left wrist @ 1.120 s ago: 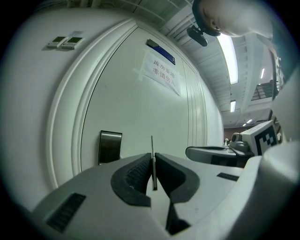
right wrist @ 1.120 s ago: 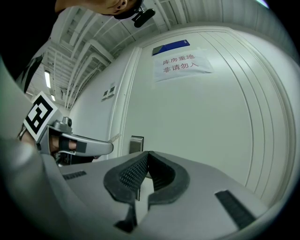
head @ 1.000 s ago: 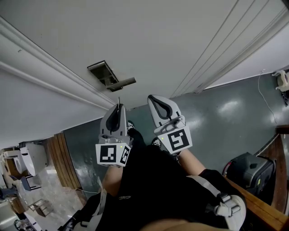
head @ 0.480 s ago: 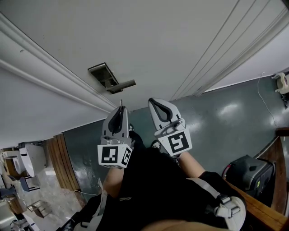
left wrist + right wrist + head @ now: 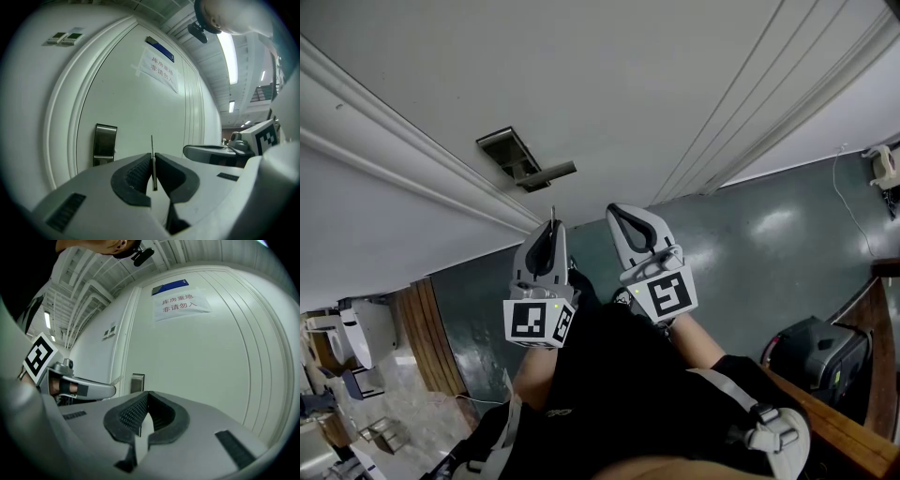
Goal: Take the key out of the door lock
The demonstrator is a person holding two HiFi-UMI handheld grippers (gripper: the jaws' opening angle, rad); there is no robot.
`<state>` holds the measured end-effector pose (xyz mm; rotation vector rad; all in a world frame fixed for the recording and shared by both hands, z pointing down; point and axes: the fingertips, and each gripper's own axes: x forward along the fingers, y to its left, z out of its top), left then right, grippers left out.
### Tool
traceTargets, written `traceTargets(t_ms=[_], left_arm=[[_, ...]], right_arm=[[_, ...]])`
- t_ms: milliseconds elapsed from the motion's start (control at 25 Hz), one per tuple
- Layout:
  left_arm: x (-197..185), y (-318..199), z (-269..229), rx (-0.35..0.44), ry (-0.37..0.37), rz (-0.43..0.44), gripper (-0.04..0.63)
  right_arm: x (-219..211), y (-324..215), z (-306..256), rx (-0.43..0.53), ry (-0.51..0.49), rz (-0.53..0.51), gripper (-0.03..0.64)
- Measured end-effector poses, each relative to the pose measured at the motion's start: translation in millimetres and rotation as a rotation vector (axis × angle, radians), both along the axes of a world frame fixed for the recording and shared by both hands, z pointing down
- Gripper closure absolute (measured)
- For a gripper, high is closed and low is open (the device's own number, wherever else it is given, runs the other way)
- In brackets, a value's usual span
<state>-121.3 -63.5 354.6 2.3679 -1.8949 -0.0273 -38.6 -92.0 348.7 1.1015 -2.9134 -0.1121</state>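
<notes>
Key (image 5: 152, 146) between closed jaws of left gripper (image 5: 549, 231)

White door (image 5: 675, 75), teal-grey floor (image 5: 769, 239), silver key (image 5: 152, 154), blue sign (image 5: 161, 49)

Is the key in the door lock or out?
Out: the thin metal key sits pinched in the left gripper, apart from the steel lock plate.

Grey-green floor (image 5: 750, 234) with a black case (image 5: 820, 361) on it
</notes>
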Motion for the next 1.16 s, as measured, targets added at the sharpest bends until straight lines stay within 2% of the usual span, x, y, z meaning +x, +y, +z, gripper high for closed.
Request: traceTargets(t_ms=[280, 1160], left_arm=[[2.7, 3.2, -0.8, 0.001, 0.000, -0.001, 0.558], [4.8, 4.7, 10.9, -0.012, 0.050, 0.016, 0.558]], right_arm=[[-0.9, 9.0, -3.0, 0.023, 0.019, -0.037, 0.609], [-2.2, 13.6, 7.1, -0.022, 0.003, -0.051, 0.609]])
